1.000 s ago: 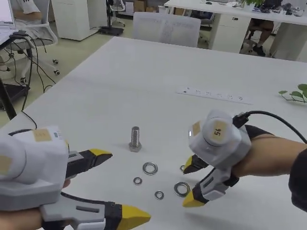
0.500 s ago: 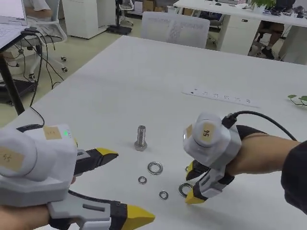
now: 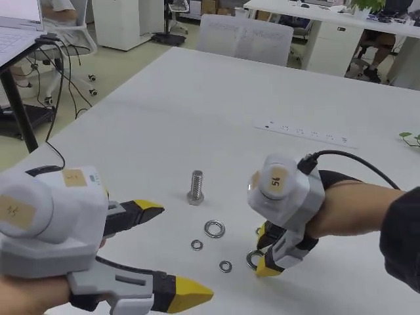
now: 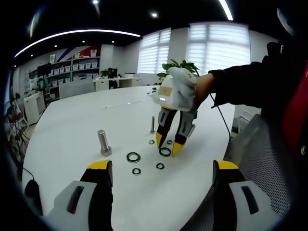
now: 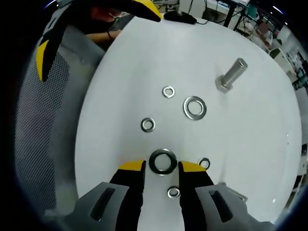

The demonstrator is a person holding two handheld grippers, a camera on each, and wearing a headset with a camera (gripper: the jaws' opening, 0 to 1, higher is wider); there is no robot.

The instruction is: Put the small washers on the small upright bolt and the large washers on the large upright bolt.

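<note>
Large washer (image 5: 162, 161) lies unpinched inside our half-open right gripper (image 3: 264, 252).
Closing off-centre may flick it away; left gripper (image 3: 185, 252) gapes empty at 9 o'clock.

Worktop (image 3: 197, 111) reads smooth, matt white. Bolt (image 3: 195, 188): dull grey metal, threaded shank. Washers (image 5: 194, 107) catching the light, bright, glossy metal.

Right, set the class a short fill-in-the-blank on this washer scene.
The right hand-held gripper has its jaws either side of a large ____. The large bolt stands ____ on the table. The left hand-held gripper holds nothing; its jaws are wide ____.
Missing: washer; upright; open.
</note>
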